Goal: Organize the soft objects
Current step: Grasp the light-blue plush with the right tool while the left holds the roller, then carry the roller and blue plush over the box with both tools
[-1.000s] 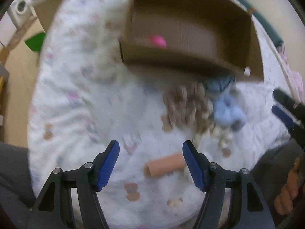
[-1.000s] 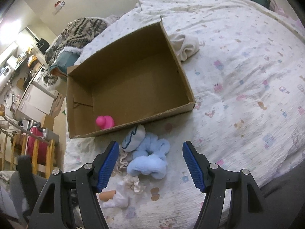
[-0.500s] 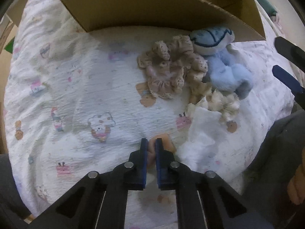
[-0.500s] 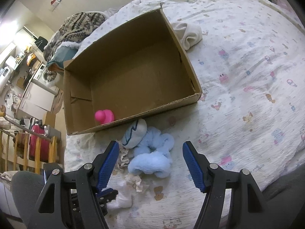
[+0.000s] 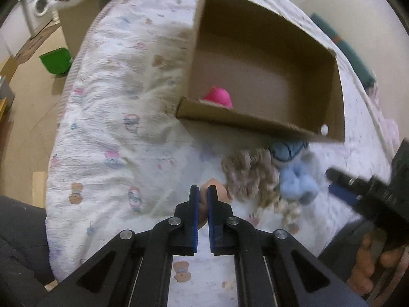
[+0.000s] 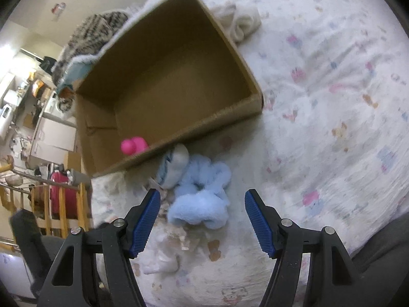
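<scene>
My left gripper (image 5: pixel 203 192) is shut on a peach-coloured soft roll (image 5: pixel 217 190) and holds it above the bed, short of the open cardboard box (image 5: pixel 255 122). A pink soft toy (image 5: pixel 218 97) lies in the box's near corner; it also shows in the right wrist view (image 6: pixel 134 146). In front of the box lie a beige frilly scrunchie (image 5: pixel 249 176), a light blue fluffy scrunchie (image 6: pixel 202 199) and a blue-and-white soft piece (image 6: pixel 173 167). My right gripper (image 6: pixel 202 220) is open, its jaws on either side of the blue scrunchie and above it.
The patterned white bedspread (image 6: pixel 332 102) covers the bed. A cream rolled cloth (image 6: pixel 242 24) lies beyond the box. White crumpled fabric (image 6: pixel 163 261) lies near the bed edge. A green bin (image 5: pixel 56 61) and a washing machine (image 5: pixel 35 7) stand on the floor at left.
My left gripper closed on the peach roll, lifted it off the bed and tilted up toward the box. My right gripper moved closer down over the blue scrunchie.
</scene>
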Motion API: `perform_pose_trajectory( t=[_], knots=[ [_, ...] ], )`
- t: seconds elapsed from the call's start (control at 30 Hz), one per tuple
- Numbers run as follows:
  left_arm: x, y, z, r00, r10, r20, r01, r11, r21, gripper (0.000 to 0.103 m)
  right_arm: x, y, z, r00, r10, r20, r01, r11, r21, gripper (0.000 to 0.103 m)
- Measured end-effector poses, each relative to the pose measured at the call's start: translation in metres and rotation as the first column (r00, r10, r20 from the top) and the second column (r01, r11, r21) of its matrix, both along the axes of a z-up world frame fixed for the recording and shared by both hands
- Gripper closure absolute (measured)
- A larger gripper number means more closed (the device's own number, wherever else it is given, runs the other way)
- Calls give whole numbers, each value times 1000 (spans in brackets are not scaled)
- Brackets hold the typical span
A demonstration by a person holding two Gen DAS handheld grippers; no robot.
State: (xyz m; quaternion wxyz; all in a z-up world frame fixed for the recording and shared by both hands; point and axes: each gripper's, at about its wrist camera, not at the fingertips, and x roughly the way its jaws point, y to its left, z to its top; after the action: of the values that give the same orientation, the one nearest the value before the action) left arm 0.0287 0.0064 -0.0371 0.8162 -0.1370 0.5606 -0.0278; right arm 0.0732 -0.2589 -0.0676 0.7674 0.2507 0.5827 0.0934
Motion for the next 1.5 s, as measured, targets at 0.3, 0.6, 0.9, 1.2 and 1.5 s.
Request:
perform_pose_trajectory(
  t=[0.3, 0.6, 0.9, 1.2, 1.5],
  knots=[
    [4, 10, 5, 1000, 16, 14, -16, 1000, -25, 97, 15, 28, -31, 991, 89, -104, -87, 996, 19, 41],
    [1, 3, 5, 999, -15, 51, 14, 999, 36, 97, 10, 36, -28, 988, 129, -85, -129, 992, 6, 79],
    [0, 11, 8, 997, 10, 72, -16, 997, 72, 97, -16, 20, 17, 991, 123, 55, -126, 991, 54, 80],
    [-8, 8, 26, 989, -3, 148, -12, 995, 98, 97, -43, -1, 58, 974, 110, 200, -139, 981, 136, 80],
    [-15, 6, 41, 981, -26, 192, -5, 987, 158, 97, -47, 0, 65, 961, 110, 254, -152, 977, 151, 80]
  ],
)
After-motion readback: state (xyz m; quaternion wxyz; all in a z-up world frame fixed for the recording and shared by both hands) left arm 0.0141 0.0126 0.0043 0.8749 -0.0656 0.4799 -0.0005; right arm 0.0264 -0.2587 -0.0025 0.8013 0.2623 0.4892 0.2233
